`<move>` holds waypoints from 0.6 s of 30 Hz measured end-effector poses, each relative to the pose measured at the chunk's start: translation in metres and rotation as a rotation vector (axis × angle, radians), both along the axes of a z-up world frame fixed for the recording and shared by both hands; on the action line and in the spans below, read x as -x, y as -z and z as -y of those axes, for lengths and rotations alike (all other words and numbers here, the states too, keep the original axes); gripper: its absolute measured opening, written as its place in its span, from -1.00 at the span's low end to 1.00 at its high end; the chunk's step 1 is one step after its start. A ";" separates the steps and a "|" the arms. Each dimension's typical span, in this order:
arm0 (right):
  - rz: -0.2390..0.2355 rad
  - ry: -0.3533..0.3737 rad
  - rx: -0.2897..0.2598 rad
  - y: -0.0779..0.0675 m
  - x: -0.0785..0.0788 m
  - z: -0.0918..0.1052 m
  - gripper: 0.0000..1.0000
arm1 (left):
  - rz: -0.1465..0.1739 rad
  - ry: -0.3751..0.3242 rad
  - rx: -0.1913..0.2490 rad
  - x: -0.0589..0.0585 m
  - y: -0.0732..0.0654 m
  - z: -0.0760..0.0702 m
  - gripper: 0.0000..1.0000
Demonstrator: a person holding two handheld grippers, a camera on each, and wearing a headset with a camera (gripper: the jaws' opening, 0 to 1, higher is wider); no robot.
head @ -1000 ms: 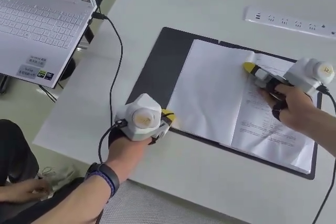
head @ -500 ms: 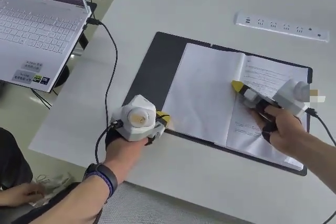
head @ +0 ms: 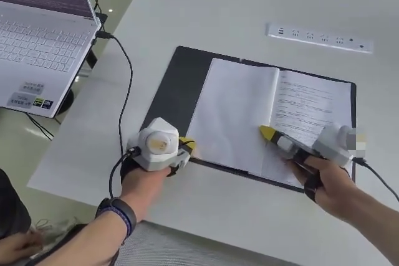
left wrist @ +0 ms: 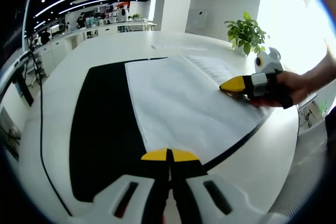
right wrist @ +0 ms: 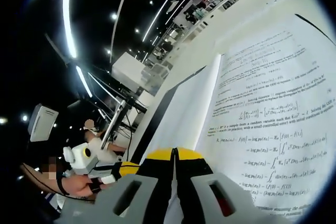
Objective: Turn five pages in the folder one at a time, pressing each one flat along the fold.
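Right then, the folder (head: pixel 181 85) lay open on the bench (head: pixel 206 17). The right gripper (head: pixel 267 133) had its fingers (right wrist: pixel 161 156) clenched on nothing, tips on the fold (head: pixel 271 113) toward its near end. The left gripper (head: pixel 187 146), also clenched and empty, sat at the folder's near-left corner. A hard sideways drag could likely wrinkle the printed page (head: pixel 308 107), and the folder might skid if that corner were freed.

Head view looks down; gripper views face inward, sharing the folder (head: pixel 177 85).
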State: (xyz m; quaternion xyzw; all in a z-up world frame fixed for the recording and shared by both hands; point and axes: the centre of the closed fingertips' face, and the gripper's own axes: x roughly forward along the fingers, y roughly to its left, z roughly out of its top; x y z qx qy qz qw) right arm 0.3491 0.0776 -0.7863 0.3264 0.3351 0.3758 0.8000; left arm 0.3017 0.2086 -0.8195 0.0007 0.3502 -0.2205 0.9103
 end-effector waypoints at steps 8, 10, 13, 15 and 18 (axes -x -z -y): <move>-0.002 -0.048 0.032 0.006 0.024 0.001 -1.00 | -0.002 0.004 0.004 0.000 0.001 0.000 -1.00; -0.004 -0.058 0.041 0.009 0.033 0.001 -1.00 | -0.001 0.004 0.006 0.000 0.001 0.000 -1.00; -0.005 -0.072 0.053 0.014 0.040 0.004 -1.00 | 0.001 0.004 0.006 0.000 0.001 0.000 -1.00; -0.012 -0.073 0.057 0.015 0.044 0.005 -1.00 | 0.001 0.006 0.005 0.000 0.001 0.000 -1.00; -0.015 -0.078 0.065 0.017 0.051 0.006 -1.00 | -0.001 0.008 0.005 0.000 0.001 0.000 -1.00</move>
